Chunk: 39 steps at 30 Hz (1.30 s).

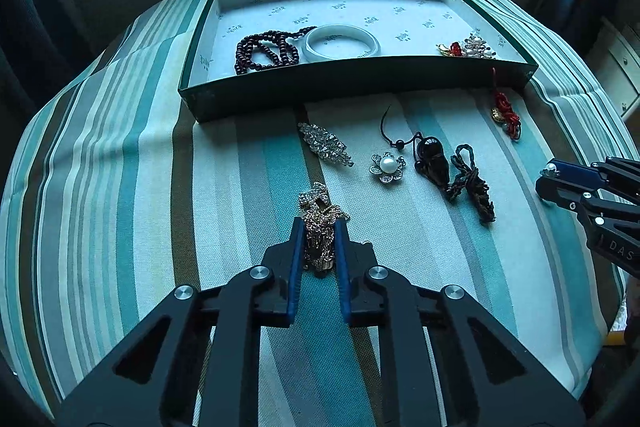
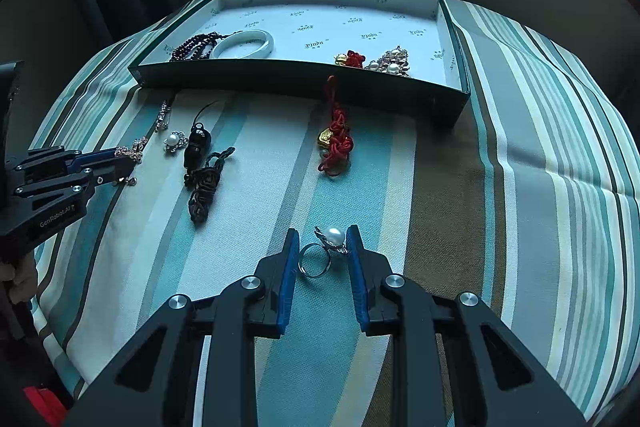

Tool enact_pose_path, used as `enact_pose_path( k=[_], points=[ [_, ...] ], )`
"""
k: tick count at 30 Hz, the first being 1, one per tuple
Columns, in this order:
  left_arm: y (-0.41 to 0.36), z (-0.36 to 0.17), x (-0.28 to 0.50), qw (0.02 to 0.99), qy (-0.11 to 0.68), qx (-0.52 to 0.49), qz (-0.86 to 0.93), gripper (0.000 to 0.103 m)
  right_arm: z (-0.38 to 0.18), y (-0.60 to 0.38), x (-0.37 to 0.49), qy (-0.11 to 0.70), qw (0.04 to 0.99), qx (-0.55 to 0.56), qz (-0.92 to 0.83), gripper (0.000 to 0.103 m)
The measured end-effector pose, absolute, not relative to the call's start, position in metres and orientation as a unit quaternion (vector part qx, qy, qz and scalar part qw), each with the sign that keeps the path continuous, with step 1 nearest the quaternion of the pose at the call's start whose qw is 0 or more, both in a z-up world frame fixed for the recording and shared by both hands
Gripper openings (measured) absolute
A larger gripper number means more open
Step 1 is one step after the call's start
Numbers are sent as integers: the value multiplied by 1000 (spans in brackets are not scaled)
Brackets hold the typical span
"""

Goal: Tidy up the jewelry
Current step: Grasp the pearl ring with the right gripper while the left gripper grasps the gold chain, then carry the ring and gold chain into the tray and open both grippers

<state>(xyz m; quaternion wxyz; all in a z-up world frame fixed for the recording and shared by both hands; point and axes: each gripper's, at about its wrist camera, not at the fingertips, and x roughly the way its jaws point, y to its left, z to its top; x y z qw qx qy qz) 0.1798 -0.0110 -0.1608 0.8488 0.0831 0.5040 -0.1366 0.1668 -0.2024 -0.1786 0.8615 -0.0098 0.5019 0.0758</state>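
Observation:
My left gripper (image 1: 319,223) is shut on a gold chain piece (image 1: 320,227) low over the striped cloth; it also shows in the right wrist view (image 2: 128,157). My right gripper (image 2: 323,233) is shut on a pearl ring (image 2: 326,249), touching both pads. The green box (image 1: 352,83) holds a dark bead necklace (image 1: 266,51), a white bangle (image 1: 342,41) and a pearl brooch with a red-gold charm (image 1: 468,47). On the cloth lie a crystal brooch (image 1: 326,143), a pearl flower (image 1: 387,166), a black cord pendant (image 1: 434,159) and a red knot charm (image 2: 335,141).
A braided dark cord (image 1: 474,183) lies beside the black pendant. The table is round, covered by a teal striped cloth (image 1: 140,187) whose edge drops off on all sides. Dark chairs (image 1: 28,27) and a wall stand behind the table.

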Motion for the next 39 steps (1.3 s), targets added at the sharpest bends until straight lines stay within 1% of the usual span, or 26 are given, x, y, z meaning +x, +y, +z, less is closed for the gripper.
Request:
enact_pose_path(
  k=[21, 30, 39],
  points=[
    [-7, -154, 178, 857, 492, 92, -122, 10, -175, -200, 166, 496, 865, -18, 75, 25],
    [-4, -134, 176, 869, 472, 87, -119, 10, -163, -202, 166, 481, 873, -16, 74, 25],
    [-12, -99, 180, 887, 436, 81, -131, 10, -143, -203, 171, 459, 885, -9, 79, 25]
  ],
)
